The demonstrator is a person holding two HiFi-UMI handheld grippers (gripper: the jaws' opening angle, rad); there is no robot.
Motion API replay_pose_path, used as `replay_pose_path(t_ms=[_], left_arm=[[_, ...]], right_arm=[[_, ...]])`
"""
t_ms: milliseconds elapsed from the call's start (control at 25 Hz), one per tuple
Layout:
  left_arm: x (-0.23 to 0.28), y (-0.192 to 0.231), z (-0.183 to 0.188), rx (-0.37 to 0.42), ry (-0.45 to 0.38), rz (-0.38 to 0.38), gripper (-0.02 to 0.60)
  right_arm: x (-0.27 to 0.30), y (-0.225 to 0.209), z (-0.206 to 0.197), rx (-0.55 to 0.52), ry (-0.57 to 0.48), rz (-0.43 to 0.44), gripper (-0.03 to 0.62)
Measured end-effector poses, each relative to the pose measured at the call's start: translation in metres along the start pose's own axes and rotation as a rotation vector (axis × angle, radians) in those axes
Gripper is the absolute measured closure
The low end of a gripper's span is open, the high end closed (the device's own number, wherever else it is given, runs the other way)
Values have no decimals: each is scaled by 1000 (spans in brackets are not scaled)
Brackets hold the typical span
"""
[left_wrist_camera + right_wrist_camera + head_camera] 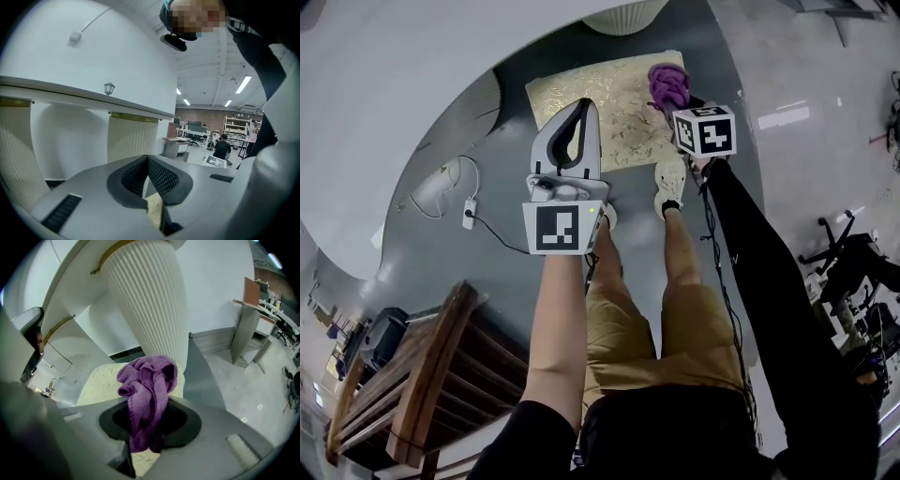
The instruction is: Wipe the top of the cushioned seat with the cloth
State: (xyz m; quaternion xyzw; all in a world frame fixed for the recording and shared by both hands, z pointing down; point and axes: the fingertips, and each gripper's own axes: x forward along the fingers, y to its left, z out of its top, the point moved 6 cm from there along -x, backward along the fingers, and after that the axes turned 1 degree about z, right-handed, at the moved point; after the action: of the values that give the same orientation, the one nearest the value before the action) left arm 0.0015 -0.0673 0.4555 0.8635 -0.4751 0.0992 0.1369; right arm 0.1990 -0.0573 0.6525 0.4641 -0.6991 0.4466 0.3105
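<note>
The cushioned seat (609, 103) is a pale gold patterned square on the grey floor ahead of the person's feet. A bunched purple cloth (668, 84) hangs over the seat's right far corner, with my right gripper (680, 105) shut on it. In the right gripper view the cloth (147, 394) spills up from between the jaws, and the seat (101, 383) lies just beyond. My left gripper (584, 108) is held above the seat's middle, shut with nothing in it; in its own view the jaws (147, 161) meet at the tips.
A white ribbed pedestal (145, 301) stands right behind the seat. A curved white wall (384, 84) runs along the left, with a cable and plug (469, 214) on the floor. A wooden bench (412, 384) sits at lower left. The person's shoes (670, 183) stand by the seat's near edge.
</note>
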Motion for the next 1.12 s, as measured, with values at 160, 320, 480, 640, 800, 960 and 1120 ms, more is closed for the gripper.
replay_pose_path(t_ms=[160,320,480,640,800,960,1120], left_arm=[[12,-23,3,-9,-4,33,575],[12,-42,8,-3,-1,48,575],[2,-45,2,17,18,48,575],[-18,-31,2,48,1,45,575],[-42,-3,1,55,-6,51,575],[-75,25,1,46,-8,56,575],[-106,57,-3,41,-3,64,575]], right_arm=[[-9,-25,-5,0,-7,-9,480],[-15,-44,-8,39,-4,-31,480],[-26,-41,-9,30,-33,-35,480],[-34,-12,-13,29,-91,7,480],[-30,38,-15,-2,-109,47,480],[-16,105,-23,-35,-102,122,480],[9,170,-30,-55,-76,191,480]])
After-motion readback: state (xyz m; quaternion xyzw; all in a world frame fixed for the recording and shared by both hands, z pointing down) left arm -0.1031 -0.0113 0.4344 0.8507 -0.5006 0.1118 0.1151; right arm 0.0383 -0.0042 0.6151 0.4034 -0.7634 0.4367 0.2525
